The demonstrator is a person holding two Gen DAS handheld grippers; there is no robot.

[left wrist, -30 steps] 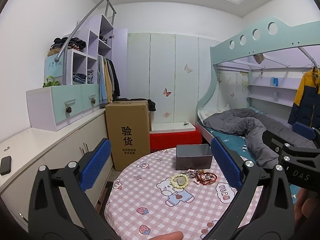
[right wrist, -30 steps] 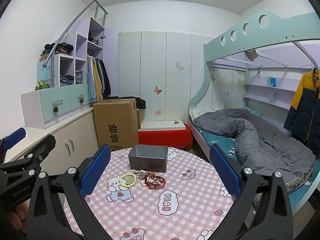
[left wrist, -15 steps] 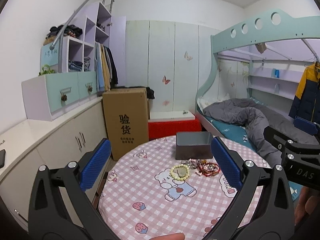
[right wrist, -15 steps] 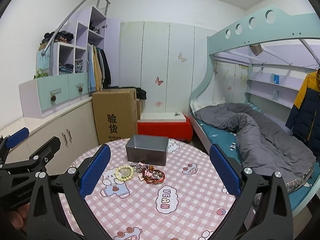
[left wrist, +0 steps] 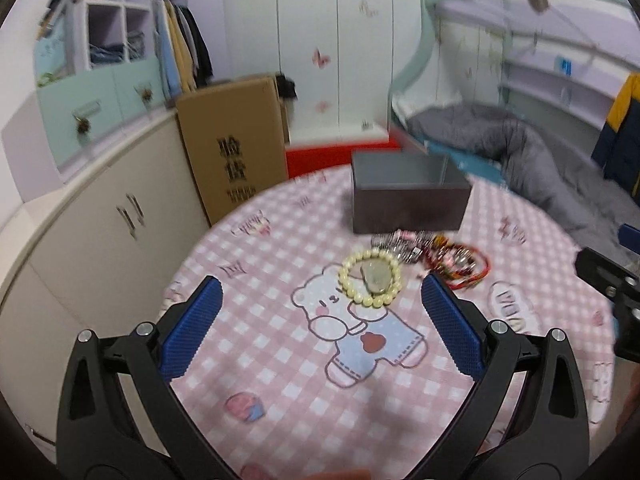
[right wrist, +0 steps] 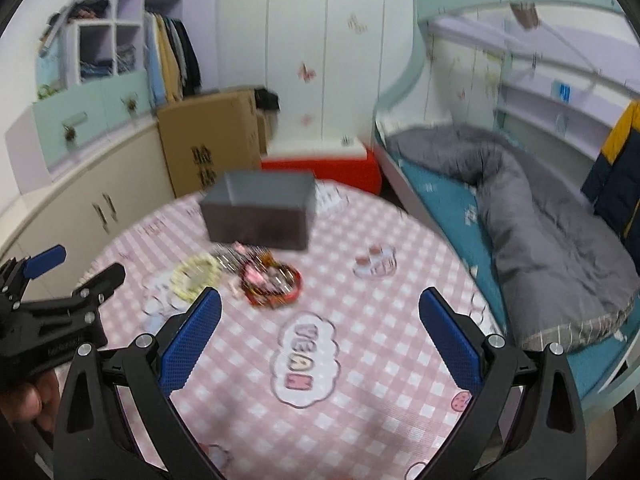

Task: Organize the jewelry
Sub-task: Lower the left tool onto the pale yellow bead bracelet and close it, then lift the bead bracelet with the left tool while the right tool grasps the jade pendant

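A pale bead bracelet (left wrist: 370,278) lies on the pink checked tablecloth (left wrist: 280,360), around a small pale stone. Beside it is a tangle of red and silver jewelry (left wrist: 444,254). An open grey box (left wrist: 408,196) stands just behind them. My left gripper (left wrist: 322,324) is open and empty, a little short of the bracelet. In the right wrist view the bracelet (right wrist: 196,276), the red jewelry pile (right wrist: 270,282) and the box (right wrist: 260,210) appear blurred. My right gripper (right wrist: 320,332) is open and empty, nearer than the pile and to its right.
The round table (right wrist: 400,320) stands between beige cabinets (left wrist: 100,240) on the left and a bunk bed with a grey duvet (right wrist: 540,216) on the right. A cardboard box (left wrist: 232,144) and a red chest (left wrist: 320,160) stand behind it.
Both grippers have moved forward and tilted down toward the table. The jewelry and box now look larger and closer. Both stay open and empty.
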